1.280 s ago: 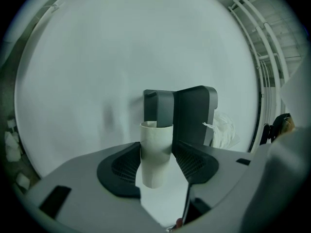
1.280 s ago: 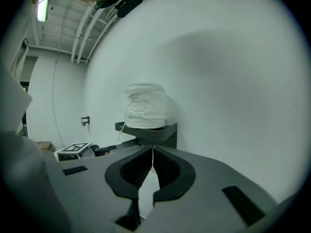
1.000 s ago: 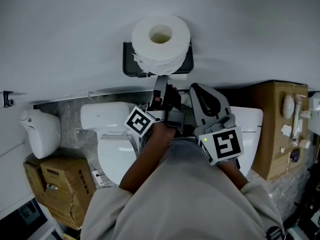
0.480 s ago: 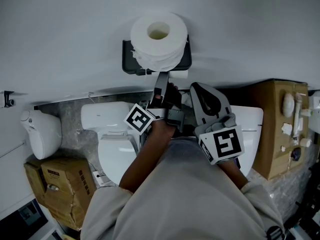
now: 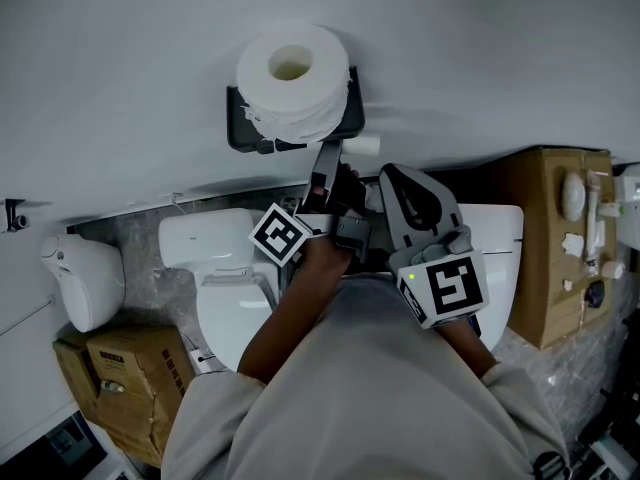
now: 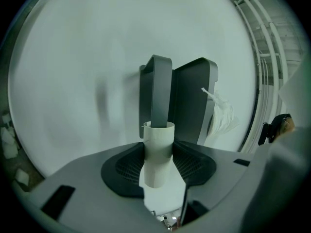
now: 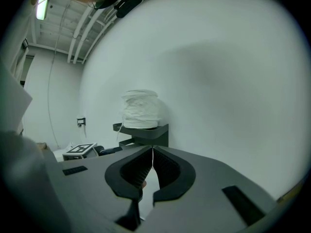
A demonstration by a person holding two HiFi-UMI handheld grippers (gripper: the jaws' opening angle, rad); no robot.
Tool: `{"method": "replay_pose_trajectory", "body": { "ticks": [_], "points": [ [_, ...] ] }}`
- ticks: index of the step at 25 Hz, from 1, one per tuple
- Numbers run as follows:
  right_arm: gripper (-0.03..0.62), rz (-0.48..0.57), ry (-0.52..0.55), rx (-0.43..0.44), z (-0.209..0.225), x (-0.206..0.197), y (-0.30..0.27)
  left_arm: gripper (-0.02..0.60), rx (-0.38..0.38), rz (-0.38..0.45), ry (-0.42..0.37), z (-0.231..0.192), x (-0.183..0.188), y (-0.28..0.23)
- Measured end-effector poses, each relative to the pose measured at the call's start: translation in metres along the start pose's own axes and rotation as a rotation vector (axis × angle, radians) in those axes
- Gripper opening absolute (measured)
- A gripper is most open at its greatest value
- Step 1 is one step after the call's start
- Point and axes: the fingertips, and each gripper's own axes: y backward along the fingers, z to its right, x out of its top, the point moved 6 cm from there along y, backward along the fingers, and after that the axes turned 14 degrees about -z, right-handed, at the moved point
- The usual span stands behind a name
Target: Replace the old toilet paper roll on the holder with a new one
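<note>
- The left gripper (image 6: 158, 164) is clamped on an empty cardboard tube (image 6: 157, 147) — both ribbed pads press its sides.
- In the left gripper view, the grey arm (image 6: 160, 91) of the black wall holder (image 6: 197, 98) runs into the tube's open end.
- From the head view, the tube sticks out sideways past the holder's lower right edge, close under its shelf.
- A full toilet paper roll (image 5: 293, 83) stands on end on the holder's top shelf, with a loose tail of paper hanging at its side.
- The right gripper (image 7: 152, 154) is closed with nothing in it — its tips meet. It is held just right of the left one, short of the wall.
- White toilets (image 5: 225, 278) and cardboard boxes (image 5: 125, 368) stand on the floor below.
</note>
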Motion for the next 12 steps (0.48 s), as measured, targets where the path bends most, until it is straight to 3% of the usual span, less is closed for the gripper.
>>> {"method": "replay_pose_trajectory", "body": {
  "ticks": [12],
  "points": [
    [0.017, -0.005, -0.035, -0.048, 0.009, -0.007, 0.015, 0.189, -0.013, -0.091, 0.002, 0.0, -0.021, -0.017]
  ]
}}
